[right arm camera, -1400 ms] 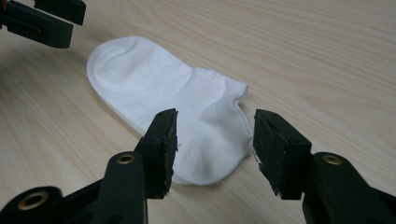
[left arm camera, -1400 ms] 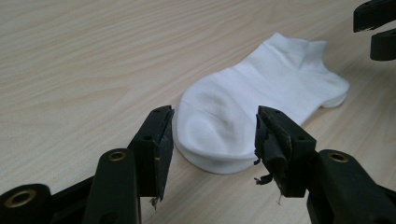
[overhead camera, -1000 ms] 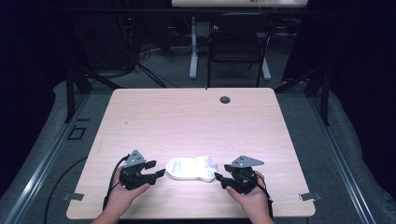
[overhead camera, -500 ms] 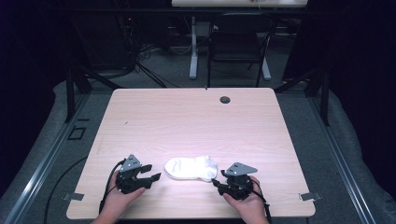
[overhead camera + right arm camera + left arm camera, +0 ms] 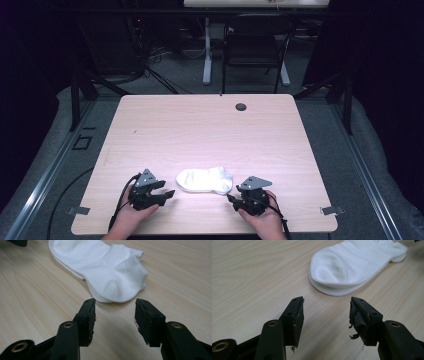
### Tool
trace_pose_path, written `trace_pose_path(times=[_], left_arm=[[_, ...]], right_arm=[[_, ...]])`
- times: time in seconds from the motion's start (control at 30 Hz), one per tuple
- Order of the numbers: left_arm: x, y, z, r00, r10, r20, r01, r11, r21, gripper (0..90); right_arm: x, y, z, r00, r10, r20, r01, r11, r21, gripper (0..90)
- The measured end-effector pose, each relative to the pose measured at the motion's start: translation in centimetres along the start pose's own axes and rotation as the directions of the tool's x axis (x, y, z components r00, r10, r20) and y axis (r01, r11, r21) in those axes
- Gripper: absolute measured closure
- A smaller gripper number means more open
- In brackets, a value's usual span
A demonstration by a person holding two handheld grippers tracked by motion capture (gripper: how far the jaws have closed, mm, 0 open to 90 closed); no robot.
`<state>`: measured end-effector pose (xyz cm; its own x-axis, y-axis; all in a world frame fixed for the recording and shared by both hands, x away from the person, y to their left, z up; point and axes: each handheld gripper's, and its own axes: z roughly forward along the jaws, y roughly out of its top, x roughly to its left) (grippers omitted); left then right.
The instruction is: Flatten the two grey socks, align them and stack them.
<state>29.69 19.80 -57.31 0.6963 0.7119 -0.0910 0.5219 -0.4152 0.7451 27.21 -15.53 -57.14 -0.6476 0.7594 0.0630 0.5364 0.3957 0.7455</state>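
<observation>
- Now both jaws stand spread: left hand-held gripper (image 5: 169,192), right hand-held gripper (image 5: 230,198), flanking the socks (image 5: 204,180) at lower centre.
- Risk: pinching one layer separates the pair.

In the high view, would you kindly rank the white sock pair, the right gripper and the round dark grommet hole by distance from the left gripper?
1. The white sock pair, flat on the wooden table just to the right of the left gripper.
2. The right gripper, beyond the socks' far end, near the front edge.
3. The round dark grommet hole, far off by the table's back edge.
</observation>
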Motion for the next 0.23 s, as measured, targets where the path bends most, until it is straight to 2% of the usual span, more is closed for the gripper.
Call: trace_pose_path(times=[0.23], left_arm=[[-0.06, 0.21, 0.07, 1.0000, 0.002, 0.000, -0.002, 0.9998, -0.017, 44.0]], right_arm=[[-0.41, -0.05, -0.23, 0.9999, 0.014, 0.010, -0.014, 1.000, -0.009, 50.9]])
